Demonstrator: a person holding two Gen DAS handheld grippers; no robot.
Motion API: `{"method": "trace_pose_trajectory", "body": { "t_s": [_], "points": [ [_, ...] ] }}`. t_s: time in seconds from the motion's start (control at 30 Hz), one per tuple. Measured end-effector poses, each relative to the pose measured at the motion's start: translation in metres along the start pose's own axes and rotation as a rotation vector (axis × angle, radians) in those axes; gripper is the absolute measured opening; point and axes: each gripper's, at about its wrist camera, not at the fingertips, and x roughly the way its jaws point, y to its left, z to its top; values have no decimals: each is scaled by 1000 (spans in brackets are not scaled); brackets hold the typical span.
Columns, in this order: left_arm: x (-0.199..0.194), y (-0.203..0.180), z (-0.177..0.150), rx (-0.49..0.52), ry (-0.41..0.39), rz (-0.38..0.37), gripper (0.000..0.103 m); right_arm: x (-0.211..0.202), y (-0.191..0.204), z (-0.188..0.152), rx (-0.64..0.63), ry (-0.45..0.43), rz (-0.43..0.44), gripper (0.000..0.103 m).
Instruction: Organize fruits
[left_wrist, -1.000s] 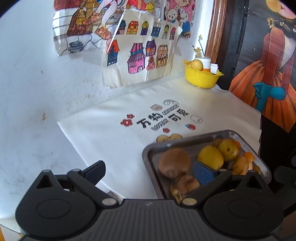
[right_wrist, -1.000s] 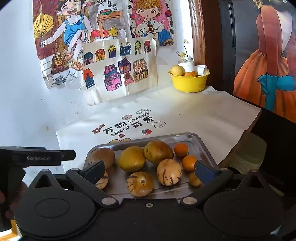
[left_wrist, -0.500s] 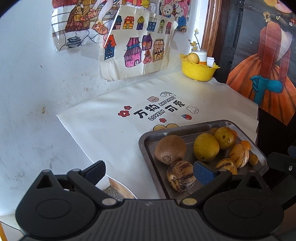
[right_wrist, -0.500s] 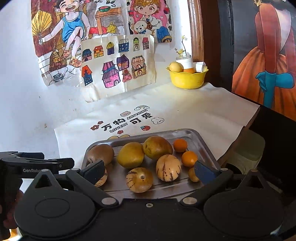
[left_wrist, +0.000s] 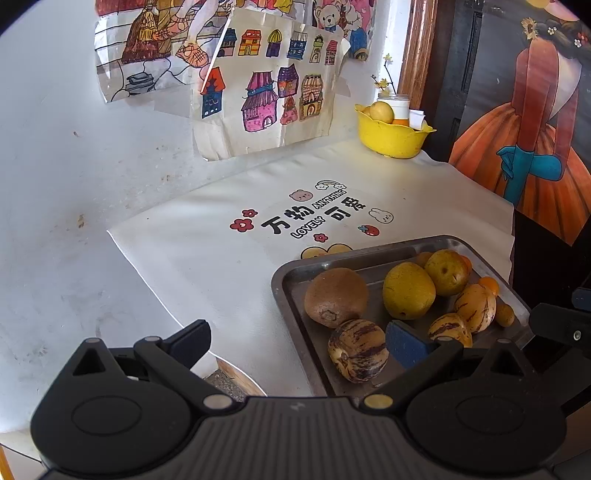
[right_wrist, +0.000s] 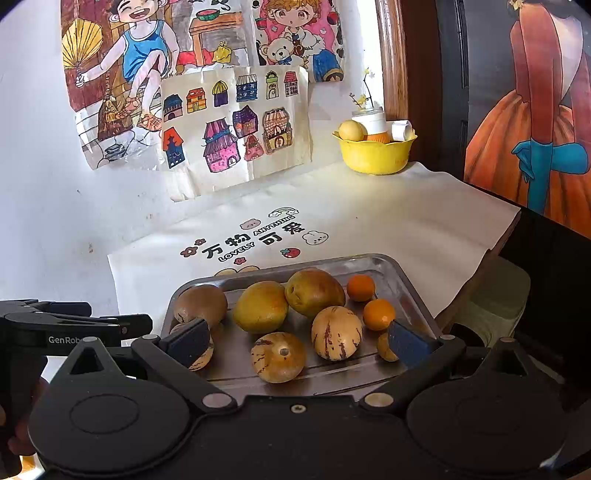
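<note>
A metal tray (right_wrist: 397, 275) (left_wrist: 288, 280) near the table's front edge holds several fruits: a brown kiwi (left_wrist: 336, 297) (right_wrist: 201, 304), two yellow-green fruits (right_wrist: 261, 306) (right_wrist: 314, 292), striped melons (right_wrist: 336, 332) (right_wrist: 279, 356) (left_wrist: 357, 350) and small oranges (right_wrist: 378, 314). My right gripper (right_wrist: 299, 341) hovers open just in front of the tray, nothing between its fingers. My left gripper (left_wrist: 299, 343) is open too, at the tray's left front corner, its right pad (left_wrist: 404, 345) over the tray. In the right wrist view the left gripper (right_wrist: 74, 325) shows at the left edge.
A yellow bowl (left_wrist: 391, 138) (right_wrist: 376, 155) with a fruit and white items stands at the back right corner. A white printed cloth (left_wrist: 221, 236) covers the table. Drawings hang on the white wall behind. A dark drop lies past the table's right edge.
Both cameras have pulled back and risen a little, so the tray shows more fully. The fruits have not moved and both grippers stay open.
</note>
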Motion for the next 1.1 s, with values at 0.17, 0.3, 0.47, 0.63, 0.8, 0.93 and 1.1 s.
{"method": "trace_pose_trajectory", "body": {
  "t_s": [0.17, 0.3, 0.47, 0.63, 0.8, 0.93, 1.1],
  "points": [
    [2, -1, -1, 3, 4, -3, 103, 1, 0, -1, 0, 4, 2, 103],
    [2, -1, 0, 6, 3, -1, 103, 3, -1, -1, 1, 5, 3, 103],
    [2, -2, 0, 13, 1, -1, 103, 4, -1, -2, 2, 6, 3, 103],
    [1, -1, 0, 7, 0, -3, 103, 4, -1, -3, 2, 4, 4, 103],
    [1, 0, 0, 10, -1, -3, 103, 4, -1, -2, 1, 5, 4, 103],
    [1, 0, 1, 13, -5, -2, 103, 3, -1, -2, 2, 3, 6, 103],
    [2, -1, 1, 22, -1, 13, 103, 4, -1, -2, 2, 3, 5, 103]
  ]
}}
